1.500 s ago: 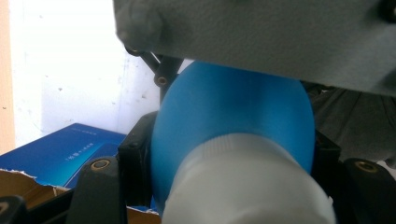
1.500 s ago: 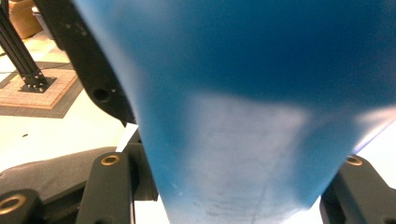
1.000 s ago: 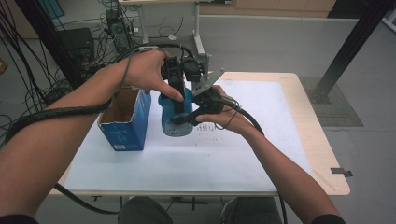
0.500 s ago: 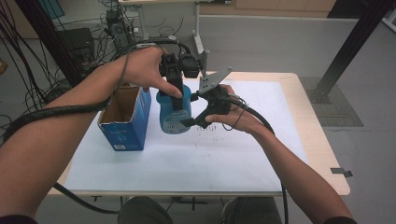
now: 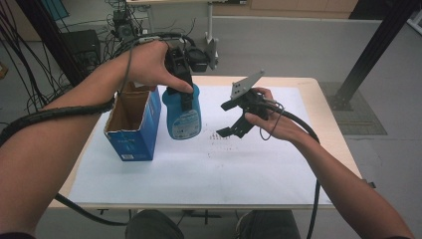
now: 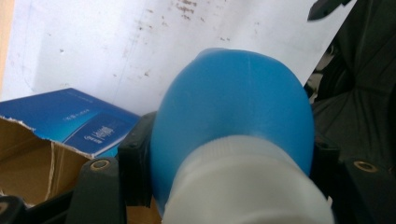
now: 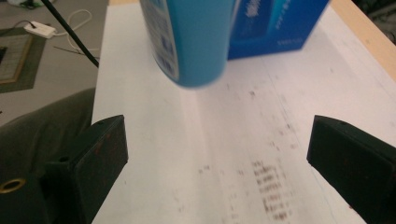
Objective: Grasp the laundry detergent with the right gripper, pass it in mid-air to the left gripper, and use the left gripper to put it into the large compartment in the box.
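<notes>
- The left gripper (image 5: 185,94) squeezes the round blue plastic bottle (image 5: 182,115) near its white cap (image 6: 243,186).
- It holds the bottle up off the white paper sheet (image 5: 199,169), just beside the open blue cardboard box (image 5: 133,124).
- The right gripper (image 5: 238,115) has just been opening its jaws, with nothing between them.
- It hangs apart from the bottle, over the paper.

Paper-covered table (image 5: 318,89), blue box (image 5: 133,144) atop

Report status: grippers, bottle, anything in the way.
Left gripper shut on blue bottle, lifted off the paper beside open box. Right gripper jaws just opened, empty, apart from the bottle. Nothing between bottle and box.
</notes>
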{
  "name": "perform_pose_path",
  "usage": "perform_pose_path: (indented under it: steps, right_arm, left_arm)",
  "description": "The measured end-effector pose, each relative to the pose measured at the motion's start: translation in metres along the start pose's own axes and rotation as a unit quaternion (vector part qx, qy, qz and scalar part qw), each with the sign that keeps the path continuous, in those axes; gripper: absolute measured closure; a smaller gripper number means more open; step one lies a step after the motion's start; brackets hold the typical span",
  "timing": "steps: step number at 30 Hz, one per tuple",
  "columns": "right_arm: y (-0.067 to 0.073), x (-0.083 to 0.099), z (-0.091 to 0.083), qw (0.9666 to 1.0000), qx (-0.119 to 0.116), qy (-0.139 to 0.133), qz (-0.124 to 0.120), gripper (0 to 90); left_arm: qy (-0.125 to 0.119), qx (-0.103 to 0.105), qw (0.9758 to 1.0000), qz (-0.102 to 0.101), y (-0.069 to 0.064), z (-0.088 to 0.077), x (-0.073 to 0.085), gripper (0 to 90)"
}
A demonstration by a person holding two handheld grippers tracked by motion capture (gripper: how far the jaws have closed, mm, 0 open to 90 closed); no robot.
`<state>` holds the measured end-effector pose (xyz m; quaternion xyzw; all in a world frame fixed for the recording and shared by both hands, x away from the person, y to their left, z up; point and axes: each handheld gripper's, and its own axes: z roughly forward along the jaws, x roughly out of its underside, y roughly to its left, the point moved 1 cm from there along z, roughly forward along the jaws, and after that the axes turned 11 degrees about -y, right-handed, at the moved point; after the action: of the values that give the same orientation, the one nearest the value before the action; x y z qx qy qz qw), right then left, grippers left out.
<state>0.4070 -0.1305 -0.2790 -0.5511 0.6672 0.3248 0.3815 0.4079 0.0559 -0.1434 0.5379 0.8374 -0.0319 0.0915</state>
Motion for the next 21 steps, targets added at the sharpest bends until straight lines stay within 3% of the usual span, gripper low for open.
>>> perform_pose_path:
  steps: [6,11,18,21]
  right_arm:
    - [-0.007,0.006,-0.026,0.9992,0.026,0.027,0.011,4.9]
    - [-0.010,0.012,-0.044,0.9979,0.042,0.048,0.014,4.9]
    - [-0.015,0.015,-0.061,0.9964,0.059,0.057,0.020,4.9]
    - [-0.016,0.016,-0.065,0.9960,0.062,0.061,0.021,4.9]
  left_arm:
    - [-0.005,-0.016,0.9989,-0.043,0.008,-0.017,0.002,36.9]
    - [-0.004,-0.035,0.9966,-0.074,0.018,-0.033,0.006,36.9]
    - [-0.003,-0.058,0.9902,-0.127,0.033,-0.059,0.011,37.0]
    - [-0.010,-0.067,0.9855,-0.155,0.039,-0.070,0.016,36.9]
